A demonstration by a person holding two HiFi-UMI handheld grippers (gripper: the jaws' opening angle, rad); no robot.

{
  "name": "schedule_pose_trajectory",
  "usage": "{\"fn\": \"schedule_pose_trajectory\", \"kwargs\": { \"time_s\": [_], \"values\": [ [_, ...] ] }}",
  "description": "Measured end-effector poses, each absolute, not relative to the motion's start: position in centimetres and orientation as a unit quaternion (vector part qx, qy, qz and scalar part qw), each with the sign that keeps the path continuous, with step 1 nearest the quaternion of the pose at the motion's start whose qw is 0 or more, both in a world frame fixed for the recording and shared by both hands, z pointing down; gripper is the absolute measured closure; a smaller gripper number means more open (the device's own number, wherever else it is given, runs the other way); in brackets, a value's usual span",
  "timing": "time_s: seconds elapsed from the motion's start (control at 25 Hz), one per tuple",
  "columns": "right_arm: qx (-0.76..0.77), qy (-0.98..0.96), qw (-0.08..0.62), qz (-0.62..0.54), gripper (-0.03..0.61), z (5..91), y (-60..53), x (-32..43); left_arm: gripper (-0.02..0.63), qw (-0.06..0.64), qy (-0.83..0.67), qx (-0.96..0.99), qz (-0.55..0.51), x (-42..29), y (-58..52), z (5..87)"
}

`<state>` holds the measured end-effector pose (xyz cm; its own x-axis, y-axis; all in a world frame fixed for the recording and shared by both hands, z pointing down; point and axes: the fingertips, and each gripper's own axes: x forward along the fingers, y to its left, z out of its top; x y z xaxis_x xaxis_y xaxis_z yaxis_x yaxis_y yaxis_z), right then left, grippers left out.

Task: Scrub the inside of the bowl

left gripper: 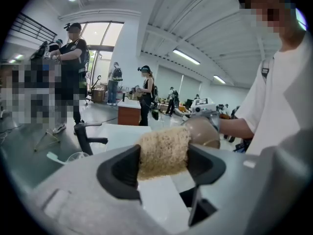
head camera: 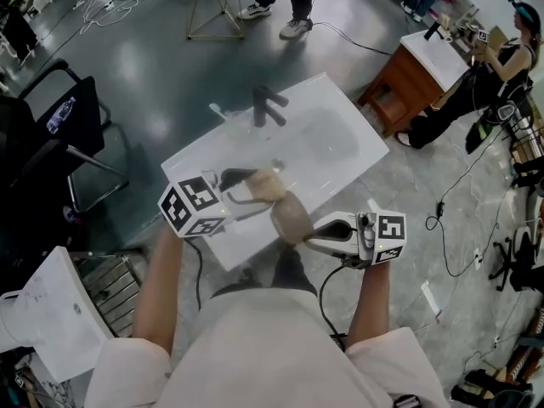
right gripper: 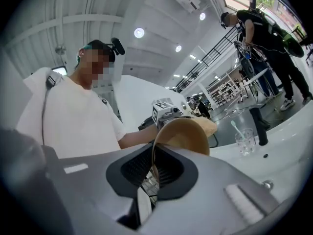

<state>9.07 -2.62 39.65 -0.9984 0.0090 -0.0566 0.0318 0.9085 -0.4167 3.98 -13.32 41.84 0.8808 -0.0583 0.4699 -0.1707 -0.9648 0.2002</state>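
My left gripper [head camera: 253, 190] is shut on a tan loofah scrubber [head camera: 270, 183], which fills the gap between its dark pads [left gripper: 122, 173]. The scrubber [left gripper: 164, 151] presses against the tan bowl [left gripper: 205, 131]. My right gripper [head camera: 312, 229] holds that bowl [head camera: 291, 219] over the near edge of the white sink [head camera: 340, 117]. In the right gripper view the gripper [right gripper: 154, 168] is shut on the rim of the bowl [right gripper: 183, 136], which stands on edge. The bowl's inside is hidden in every view.
A black faucet [head camera: 268, 104] stands at the sink's back, with a glass holding a toothbrush [right gripper: 243, 142] beside it. A wooden cabinet [head camera: 408, 79] is at the right, a black chair [head camera: 68, 126] at the left. People stand around the room, and cables cross the floor.
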Motion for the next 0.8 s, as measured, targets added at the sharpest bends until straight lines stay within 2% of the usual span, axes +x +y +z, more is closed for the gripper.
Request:
{"fn": "schedule_pose_trajectory", "kwargs": {
  "time_s": [0.48,0.56,0.8],
  "values": [
    [0.013,0.970,0.133,-0.205,0.559,36.5,-3.9,9.4,0.341,0.147,-0.062,0.948,0.276,3.2,-11.1,46.3],
    [-0.015,0.970,0.130,-0.206,0.560,36.6,-5.3,9.1,0.341,0.147,-0.046,0.948,0.280,3.6,-9.9,46.7],
    [-0.123,0.966,0.061,-0.220,0.560,40.0,-9.5,8.3,0.339,0.148,-0.014,0.952,0.266,5.3,-6.9,46.2]
  ]
}}
